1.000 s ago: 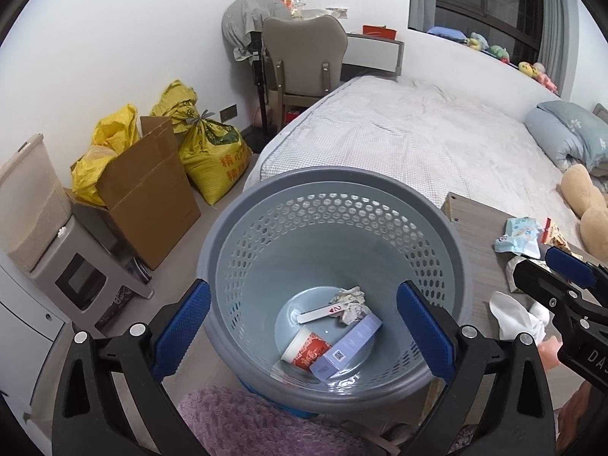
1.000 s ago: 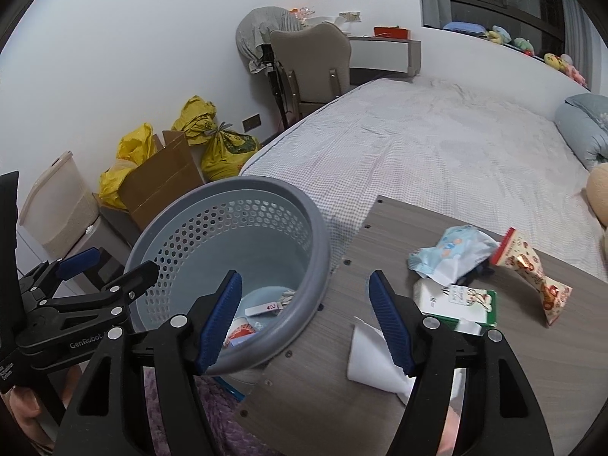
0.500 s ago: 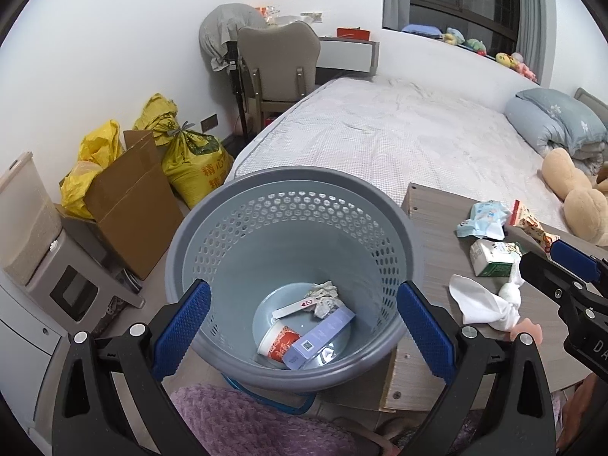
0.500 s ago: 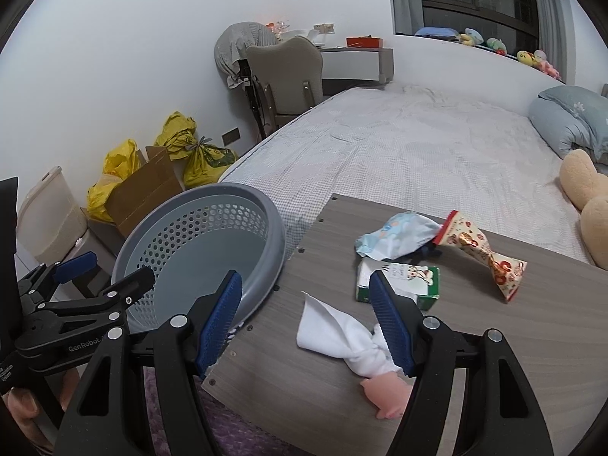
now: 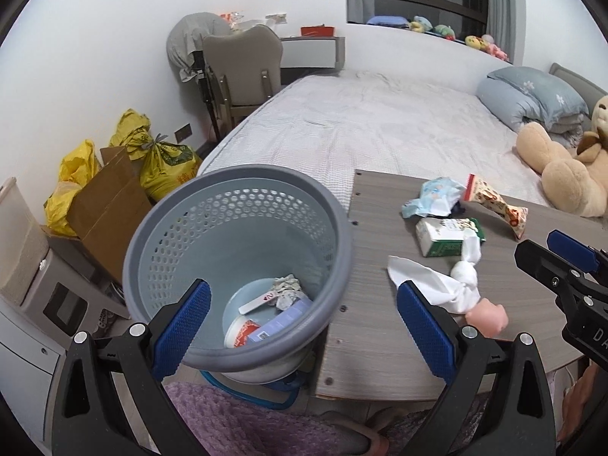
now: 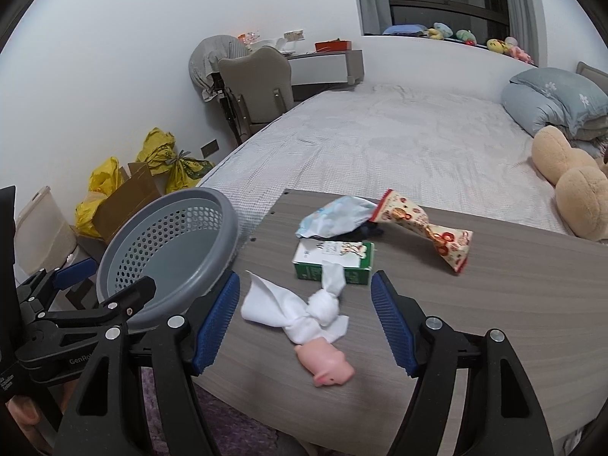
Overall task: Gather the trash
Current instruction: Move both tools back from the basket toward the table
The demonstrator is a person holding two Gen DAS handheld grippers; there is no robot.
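Over on the far left, against the wall, sit the yellow bags [image 5: 159, 159] and a cardboard box [image 5: 110, 209], and just right of them stands the grey perforated bin [image 5: 243, 258], its rim touching the left edge of the wooden table [image 6: 513, 304]. Down in the bin lie a crumpled paper wad [image 5: 287, 288], a red-and-white cup [image 5: 243, 336] and a pale purple box [image 5: 281, 323]. Hovering over the bin's near rim is the left gripper [image 5: 300, 326], jaws spread wide with nothing between the blue pads, one pad over the bin and the other over the table's near left corner. Moving right onto the table, the right gripper [image 6: 306, 319] is also spread apart and empty, and the knotted white tissue [image 6: 300, 311] lies on the tabletop right in the gap between its pads, touching neither. Just nearer than the tissue, against its tail end, rests a small pink pig toy [image 6: 326, 366]. Beyond the tissue, farther from the gripper, a green-and-white carton [image 6: 334, 262] lies flat, then a crumpled light-blue wrapper [image 6: 334, 220] behind it, and to the right a red-patterned snack packet [image 6: 429, 231] lies at a slant. Farther right still, a tan plush toy [image 6: 570, 182] lies on the bed [image 6: 380, 144].
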